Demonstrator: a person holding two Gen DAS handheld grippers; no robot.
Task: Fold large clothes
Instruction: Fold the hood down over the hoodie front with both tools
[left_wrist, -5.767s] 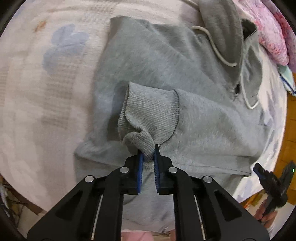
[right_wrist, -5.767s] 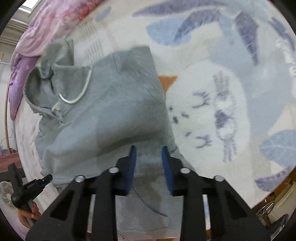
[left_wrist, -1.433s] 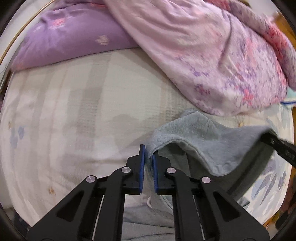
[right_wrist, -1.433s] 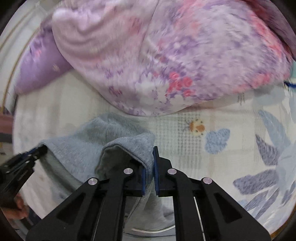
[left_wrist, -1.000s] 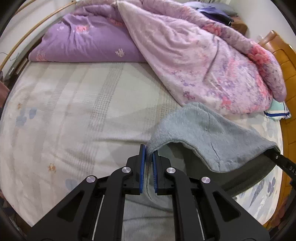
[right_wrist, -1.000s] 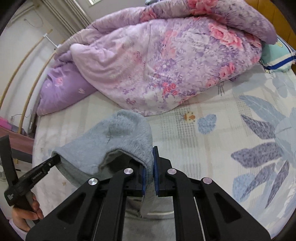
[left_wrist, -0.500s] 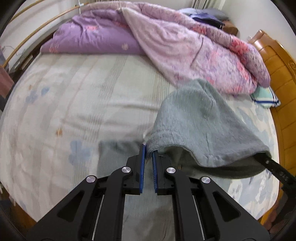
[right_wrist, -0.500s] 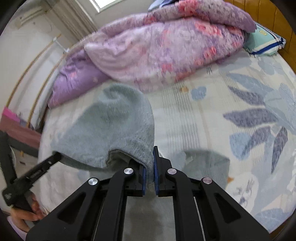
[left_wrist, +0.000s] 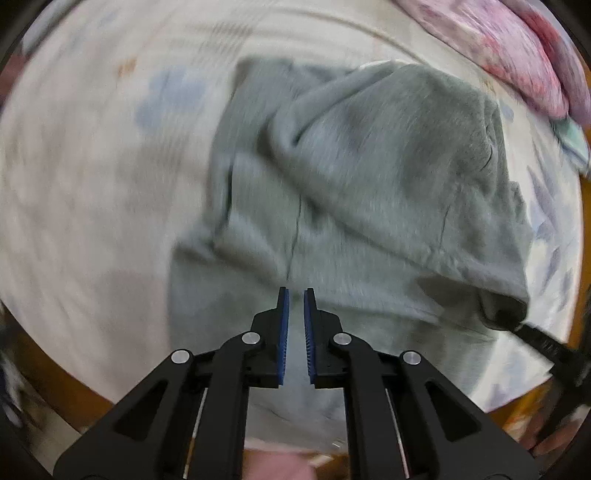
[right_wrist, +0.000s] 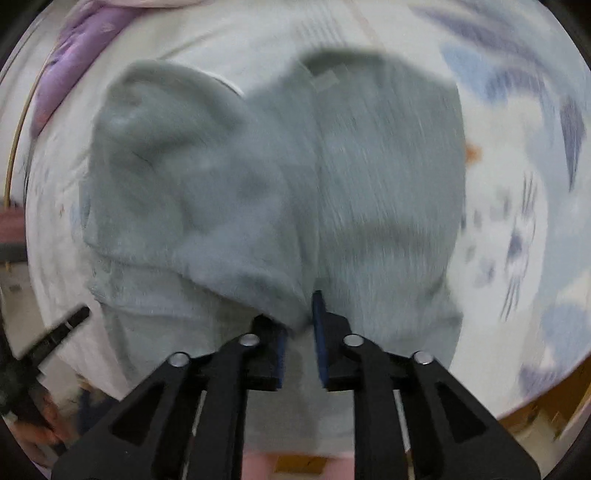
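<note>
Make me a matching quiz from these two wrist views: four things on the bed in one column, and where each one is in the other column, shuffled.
Things:
1. grey fleece hoodie
2. pink floral quilt
3. purple pillow
4. pale bed sheet with blue leaf print

Places:
A. upper left edge of the right wrist view
B. spread underneath the others
C. bunched in the upper right corner of the left wrist view
D. folded over itself in the middle of the bed

Pairs: 1-D, 2-C, 3-A, 4-B
</note>
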